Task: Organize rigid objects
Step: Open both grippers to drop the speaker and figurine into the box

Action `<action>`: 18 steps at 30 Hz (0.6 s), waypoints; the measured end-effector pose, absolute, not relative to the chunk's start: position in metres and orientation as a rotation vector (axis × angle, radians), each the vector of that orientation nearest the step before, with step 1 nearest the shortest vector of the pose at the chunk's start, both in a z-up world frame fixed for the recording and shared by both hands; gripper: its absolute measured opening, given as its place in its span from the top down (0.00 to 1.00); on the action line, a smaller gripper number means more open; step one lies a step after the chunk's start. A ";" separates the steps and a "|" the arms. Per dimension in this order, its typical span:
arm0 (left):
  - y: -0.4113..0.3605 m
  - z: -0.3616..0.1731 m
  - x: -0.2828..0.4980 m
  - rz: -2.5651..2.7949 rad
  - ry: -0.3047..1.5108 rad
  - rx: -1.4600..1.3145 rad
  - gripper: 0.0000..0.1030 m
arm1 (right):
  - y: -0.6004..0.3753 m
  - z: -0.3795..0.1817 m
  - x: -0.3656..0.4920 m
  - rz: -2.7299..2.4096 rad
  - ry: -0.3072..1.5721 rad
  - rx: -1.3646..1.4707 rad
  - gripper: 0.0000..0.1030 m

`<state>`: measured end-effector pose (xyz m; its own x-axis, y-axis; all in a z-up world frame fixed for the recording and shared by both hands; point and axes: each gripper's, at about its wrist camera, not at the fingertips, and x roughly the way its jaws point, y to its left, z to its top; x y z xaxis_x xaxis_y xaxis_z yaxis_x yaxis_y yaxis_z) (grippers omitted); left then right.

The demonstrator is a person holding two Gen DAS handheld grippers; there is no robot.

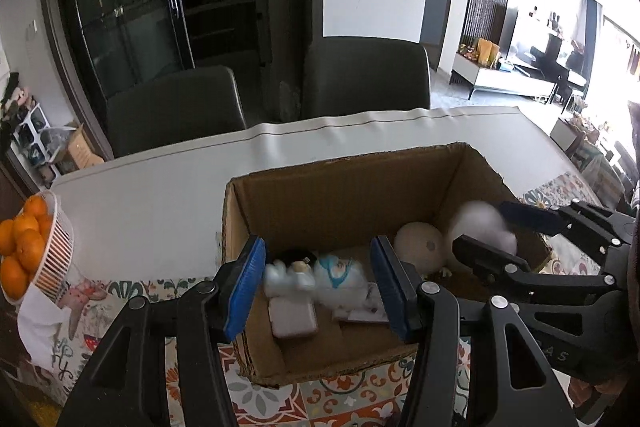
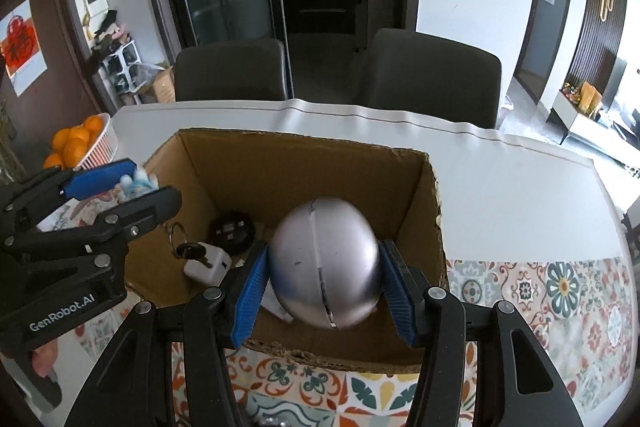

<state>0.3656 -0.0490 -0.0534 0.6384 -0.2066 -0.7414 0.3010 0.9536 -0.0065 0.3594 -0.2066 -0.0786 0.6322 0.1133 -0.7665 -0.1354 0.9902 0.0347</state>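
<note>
From the left wrist view, the left gripper is tilting down over the near edge of the cardboard box, its ribbed blue pads seeming to be pinching a small white-and-blue figurine that is blurring into the things lying inside. A flat white case is lying on the box floor near the left wall, and a pale matte ball is resting toward the right wall. The right gripper is reaching in over the box's right edge, gripping something round and blurred. A white slatted basket of oranges is standing at the table's left edge.

From the right wrist view, the right gripper is angling down over the near edge of the box, clenching a smooth, silvery egg-shaped shell with a seam across it. A white plug with keys is lying at the box's left wall. The left gripper is holding the figurine above the left edge.
</note>
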 end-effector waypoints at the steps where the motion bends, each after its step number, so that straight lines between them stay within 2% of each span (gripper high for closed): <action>1: -0.049 -0.054 0.365 -0.289 0.832 0.120 0.46 | -0.207 -0.077 0.358 0.135 0.868 -0.033 0.39; 2: -0.049 -0.053 0.364 -0.285 0.833 0.123 0.45 | -0.207 -0.076 0.357 0.127 0.864 -0.037 0.35; 5: -0.049 -0.051 0.358 -0.267 0.820 0.148 0.39 | -0.208 -0.070 0.350 0.093 0.839 -0.055 0.34; 7: -0.049 -0.048 0.353 -0.247 0.801 0.157 0.29 | -0.209 -0.066 0.343 0.069 0.825 -0.063 0.33; 11: -0.049 -0.040 0.338 -0.185 0.754 0.186 0.20 | -0.213 -0.061 0.331 0.034 0.815 -0.063 0.33; 13: -0.046 -0.037 0.333 -0.155 0.738 0.190 0.12 | -0.215 -0.059 0.323 0.019 0.810 -0.057 0.33; 18: -0.040 -0.031 0.315 -0.098 0.710 0.195 0.06 | -0.217 -0.055 0.306 -0.004 0.800 -0.052 0.33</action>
<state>0.3146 -0.0401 -0.0310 0.7548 -0.0234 -0.6556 0.1556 0.9773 0.1441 0.3060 -0.2169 -0.0545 0.6970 -0.0231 -0.7167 -0.0161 0.9987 -0.0478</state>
